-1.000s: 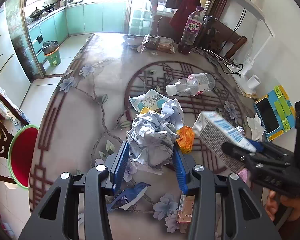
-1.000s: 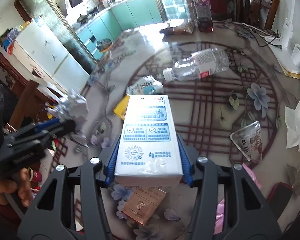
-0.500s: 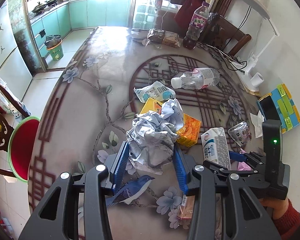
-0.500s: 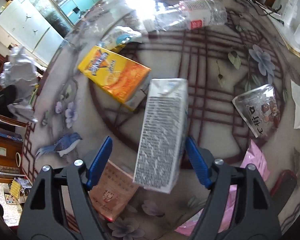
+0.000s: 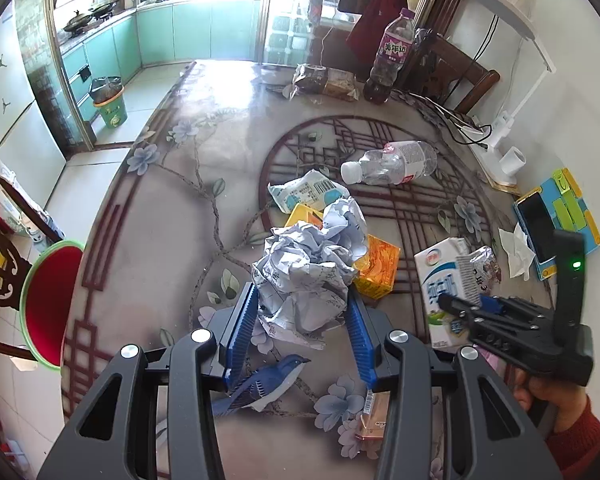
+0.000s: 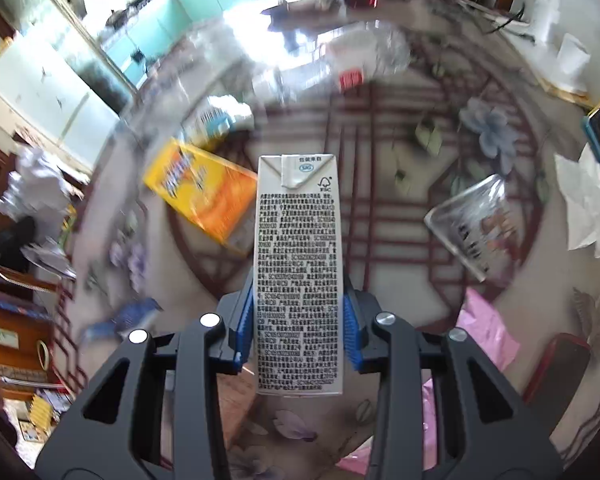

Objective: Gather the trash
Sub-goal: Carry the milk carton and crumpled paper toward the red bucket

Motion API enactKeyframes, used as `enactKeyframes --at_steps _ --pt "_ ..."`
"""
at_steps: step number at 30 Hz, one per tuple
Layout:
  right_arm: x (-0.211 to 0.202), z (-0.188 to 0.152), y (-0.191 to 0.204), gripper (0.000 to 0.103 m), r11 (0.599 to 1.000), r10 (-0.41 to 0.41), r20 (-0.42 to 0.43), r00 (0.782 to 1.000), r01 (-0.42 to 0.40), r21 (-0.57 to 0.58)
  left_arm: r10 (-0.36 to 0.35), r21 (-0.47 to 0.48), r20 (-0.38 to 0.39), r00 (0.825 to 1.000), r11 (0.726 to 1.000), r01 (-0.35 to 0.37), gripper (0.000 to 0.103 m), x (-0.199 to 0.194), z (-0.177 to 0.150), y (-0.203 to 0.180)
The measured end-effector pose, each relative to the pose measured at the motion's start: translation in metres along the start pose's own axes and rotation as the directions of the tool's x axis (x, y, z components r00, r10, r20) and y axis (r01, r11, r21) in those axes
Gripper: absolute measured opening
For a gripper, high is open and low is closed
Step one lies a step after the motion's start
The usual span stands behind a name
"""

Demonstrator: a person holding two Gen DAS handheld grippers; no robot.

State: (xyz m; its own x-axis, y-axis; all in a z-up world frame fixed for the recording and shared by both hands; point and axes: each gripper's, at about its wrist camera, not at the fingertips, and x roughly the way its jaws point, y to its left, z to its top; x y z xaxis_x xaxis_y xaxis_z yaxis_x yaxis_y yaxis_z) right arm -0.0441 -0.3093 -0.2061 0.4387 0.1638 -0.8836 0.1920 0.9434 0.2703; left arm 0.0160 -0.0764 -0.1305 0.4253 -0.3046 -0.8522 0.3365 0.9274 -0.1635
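Observation:
My left gripper [image 5: 302,312] is shut on a ball of crumpled white paper [image 5: 310,264] and holds it above the table. My right gripper [image 6: 298,312] is shut on a white milk carton [image 6: 298,264], printed side up; the carton [image 5: 444,284] and the right gripper [image 5: 460,304] also show at the right of the left wrist view. On the table lie an orange juice box [image 6: 202,196], an empty clear water bottle [image 5: 392,162], a blue-white wrapper [image 5: 308,192], a silver snack bag [image 6: 472,220] and a small brown packet [image 5: 374,416].
A red bin with a green rim [image 5: 48,300] stands on the floor left of the table. A phone [image 5: 540,228] on a colourful case, a tissue [image 5: 516,248], a lamp base, cables, a dark drink bottle [image 5: 388,60] and a bread bag [image 5: 326,82] sit along the right and far edges.
My right gripper has closed on the milk carton, which stood loose between open jaws half a second ago. My left gripper keeps the paper ball and has barely moved.

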Motion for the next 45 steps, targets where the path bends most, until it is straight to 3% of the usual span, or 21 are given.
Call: enactKeyframes --at_steps 8,19,30,45 --pt "-0.051 0.021 0.029 0.036 0.998 0.038 0.131 0.991 -0.031 -0.053 0.013 0.017 0.036 0.999 1.0 -0.014 0.041 -0.01 0.005 0.001" --pt "-0.068 0.033 0.077 0.036 0.989 0.092 0.168 0.981 -0.071 -0.126 0.027 -0.011 0.051 0.998 1.0 -0.027 0.041 -0.02 0.003 0.029" --pt "-0.073 0.036 0.135 0.036 0.985 0.101 0.207 0.973 -0.068 -0.161 0.028 -0.051 0.07 0.997 0.998 -0.025 0.041 -0.032 -0.002 0.088" --pt "-0.052 0.027 0.243 0.036 0.982 0.11 0.205 0.973 -0.074 -0.175 0.029 -0.049 0.072 0.997 0.999 -0.025 0.041 -0.052 -0.004 0.191"
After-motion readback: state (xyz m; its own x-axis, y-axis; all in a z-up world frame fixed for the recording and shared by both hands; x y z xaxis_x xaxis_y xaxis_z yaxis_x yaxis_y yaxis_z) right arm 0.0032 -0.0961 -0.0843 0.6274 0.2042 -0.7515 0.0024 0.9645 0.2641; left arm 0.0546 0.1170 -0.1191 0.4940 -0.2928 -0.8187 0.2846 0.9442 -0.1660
